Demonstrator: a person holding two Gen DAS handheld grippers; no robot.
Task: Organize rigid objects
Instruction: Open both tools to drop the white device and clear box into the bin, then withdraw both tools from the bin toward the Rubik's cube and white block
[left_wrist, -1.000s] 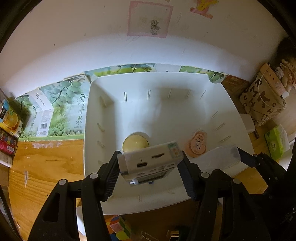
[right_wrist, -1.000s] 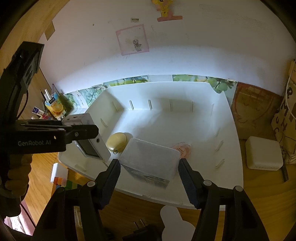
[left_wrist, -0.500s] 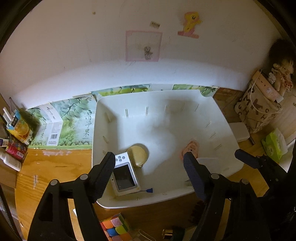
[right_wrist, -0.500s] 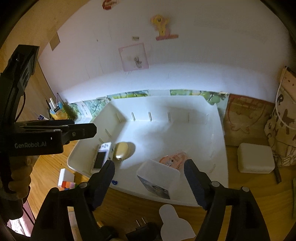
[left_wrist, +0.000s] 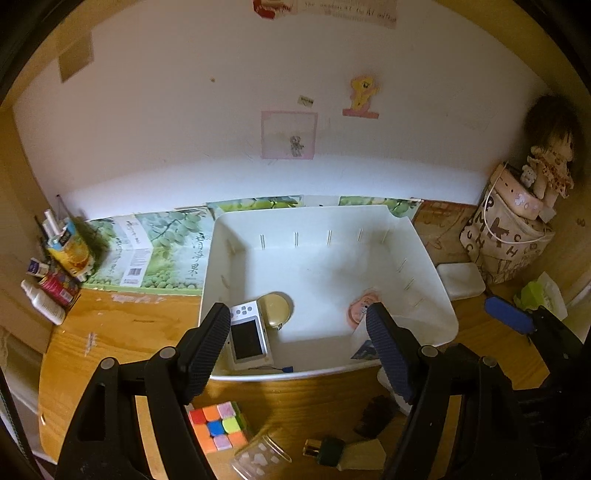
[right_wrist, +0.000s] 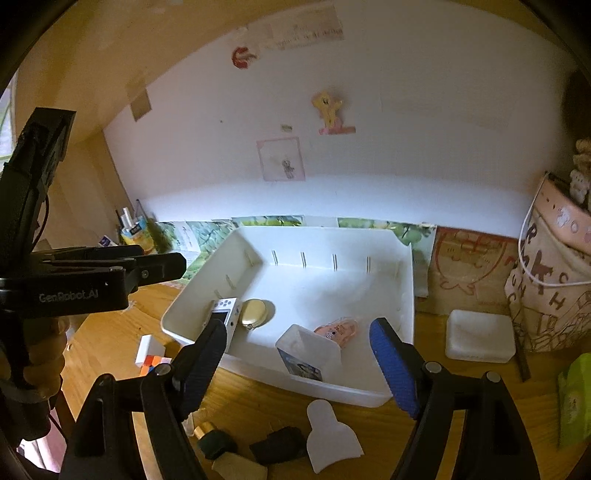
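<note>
A white bin (left_wrist: 436, 291) (right_wrist: 406, 280) stands on the wooden desk. In it lie a white camera (left_wrist: 248, 339) (right_wrist: 224, 315), a round yellow case (left_wrist: 275, 305) (right_wrist: 254, 314), a pink tag (left_wrist: 359, 308) (right_wrist: 338, 328) and a clear plastic box (right_wrist: 308, 350). My left gripper (left_wrist: 299, 354) is open and empty, held above the bin's near edge. My right gripper (right_wrist: 299, 365) is open and empty, near the clear box. On the desk in front lie a Rubik's cube (left_wrist: 218, 426) (right_wrist: 149, 360), a small clear cup (left_wrist: 260, 458), a gold-capped bottle (left_wrist: 345, 452) (right_wrist: 221, 450) and a black piece (left_wrist: 375, 415) (right_wrist: 279, 448).
A white paddle-shaped card (right_wrist: 328, 434) lies by the bin. A white soap-like box (left_wrist: 460, 280) (right_wrist: 480, 336) and a lettered bag (left_wrist: 506, 240) (right_wrist: 554, 280) stand at the right. Bottles and packets (left_wrist: 55, 266) crowd the left. A green printed carton (left_wrist: 159, 251) leans on the wall.
Both grippers opened and pulled back up from the bin. The camera left the left gripper and lies in the bin. The clear box left the right gripper and rests inside.
</note>
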